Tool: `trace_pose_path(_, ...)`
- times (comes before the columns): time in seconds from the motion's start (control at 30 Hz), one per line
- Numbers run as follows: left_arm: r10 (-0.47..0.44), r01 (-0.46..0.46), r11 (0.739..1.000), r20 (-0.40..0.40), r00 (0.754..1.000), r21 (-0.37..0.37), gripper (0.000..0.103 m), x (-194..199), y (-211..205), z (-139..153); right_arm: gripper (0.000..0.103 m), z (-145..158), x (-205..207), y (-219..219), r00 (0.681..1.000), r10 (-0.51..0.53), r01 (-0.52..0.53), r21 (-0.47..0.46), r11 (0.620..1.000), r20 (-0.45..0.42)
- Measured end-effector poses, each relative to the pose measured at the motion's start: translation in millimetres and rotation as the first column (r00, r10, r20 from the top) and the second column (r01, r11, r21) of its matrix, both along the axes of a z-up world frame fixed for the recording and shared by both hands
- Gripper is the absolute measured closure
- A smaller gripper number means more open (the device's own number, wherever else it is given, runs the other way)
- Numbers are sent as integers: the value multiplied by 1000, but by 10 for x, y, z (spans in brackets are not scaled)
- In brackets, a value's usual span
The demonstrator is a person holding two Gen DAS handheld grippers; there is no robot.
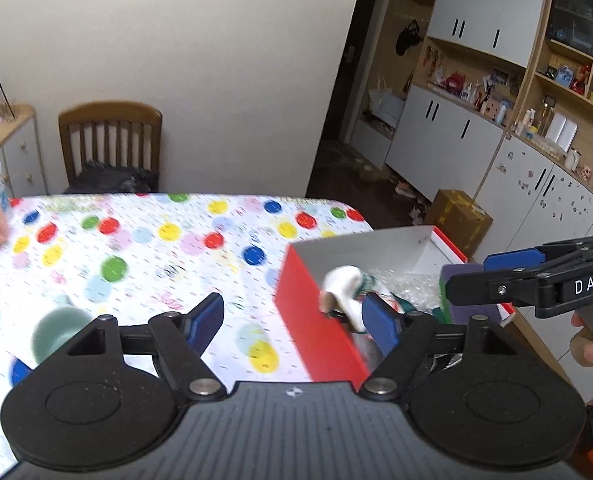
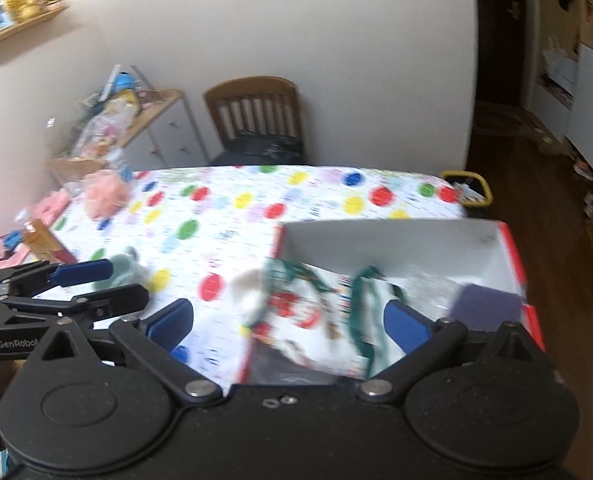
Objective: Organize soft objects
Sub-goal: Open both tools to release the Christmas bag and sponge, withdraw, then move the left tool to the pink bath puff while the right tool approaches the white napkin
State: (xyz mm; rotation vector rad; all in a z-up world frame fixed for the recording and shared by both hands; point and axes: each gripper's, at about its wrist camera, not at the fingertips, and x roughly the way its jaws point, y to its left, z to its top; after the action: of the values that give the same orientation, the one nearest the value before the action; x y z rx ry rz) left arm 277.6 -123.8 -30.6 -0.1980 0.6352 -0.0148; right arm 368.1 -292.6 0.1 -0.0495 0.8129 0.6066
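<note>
Grippers both spread wide and empty, left gripper, right gripper, red box, pink puff clear only from right wrist

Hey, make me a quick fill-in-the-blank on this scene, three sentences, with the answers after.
1. The box with the white inside is ____ on the outside.
2. The purple block lies ____ the box.
3. The pink pouf rests on the ____-patterned tablecloth.

Answers: red; inside; dot
</note>
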Motion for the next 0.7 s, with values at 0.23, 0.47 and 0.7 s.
trace_pose_path(0.23, 34, -35, 999, 28, 999, 32, 20, -310, 565, 163, 0, 140, -209, 651, 997, 78, -78, 42, 996, 15)
trace_pose_path(0.47, 64, -65, 997, 32, 997, 29, 19, -538, 1302, 283, 0, 175, -314, 1409, 993, 120, -120, 53, 991, 4)
trace_pose_path(0.7, 105, -108, 993, 54, 993, 49, 5, -653, 2131, 389, 0, 123, -311, 2148, 989, 147, -146, 29, 989, -19)
